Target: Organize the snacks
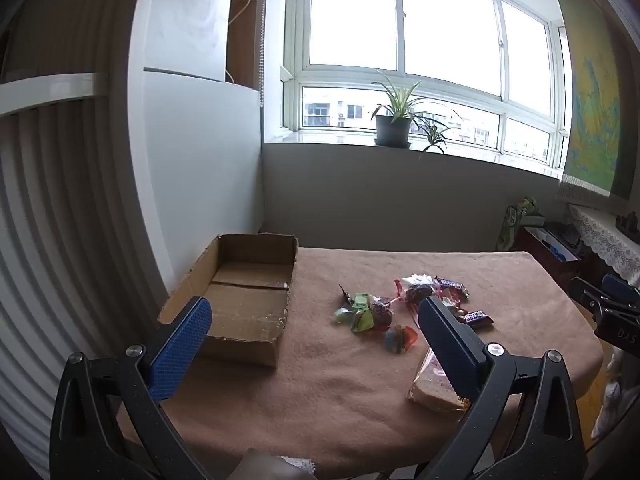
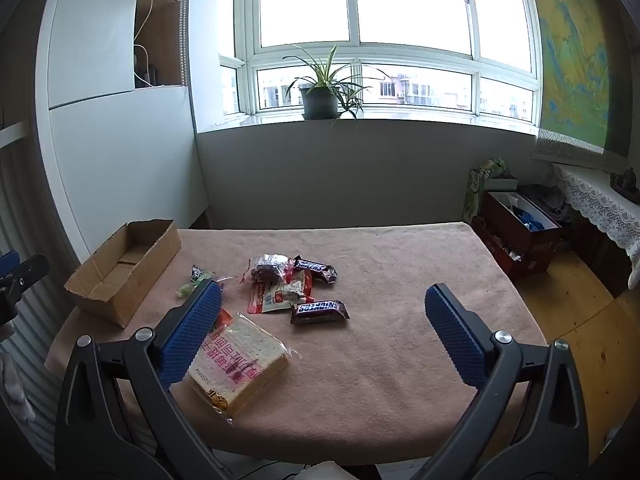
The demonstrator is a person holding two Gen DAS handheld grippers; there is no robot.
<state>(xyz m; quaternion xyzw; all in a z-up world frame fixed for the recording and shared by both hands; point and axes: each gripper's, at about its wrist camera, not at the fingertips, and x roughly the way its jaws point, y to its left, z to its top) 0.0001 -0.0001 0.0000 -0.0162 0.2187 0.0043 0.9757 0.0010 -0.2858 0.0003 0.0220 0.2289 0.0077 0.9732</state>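
Note:
An empty cardboard box (image 1: 244, 292) sits at the table's left; it also shows in the right wrist view (image 2: 124, 268). A pile of snacks lies mid-table: jelly cups and candies (image 1: 372, 316), two Snickers bars (image 2: 319, 311) (image 2: 314, 267), a red-white packet (image 2: 278, 292), a clear bag of dark sweets (image 2: 269, 266). A wrapped bread slice (image 2: 238, 364) lies near the front edge, also in the left wrist view (image 1: 434, 388). My left gripper (image 1: 314, 316) is open and empty above the front of the table. My right gripper (image 2: 322, 300) is open and empty, hovering before the snacks.
The table carries a pinkish-brown cloth (image 2: 400, 280). A potted plant (image 2: 320, 96) stands on the windowsill. Red boxes (image 2: 520, 232) sit on the floor at right. A white wall and radiator (image 1: 60, 240) lie to the left.

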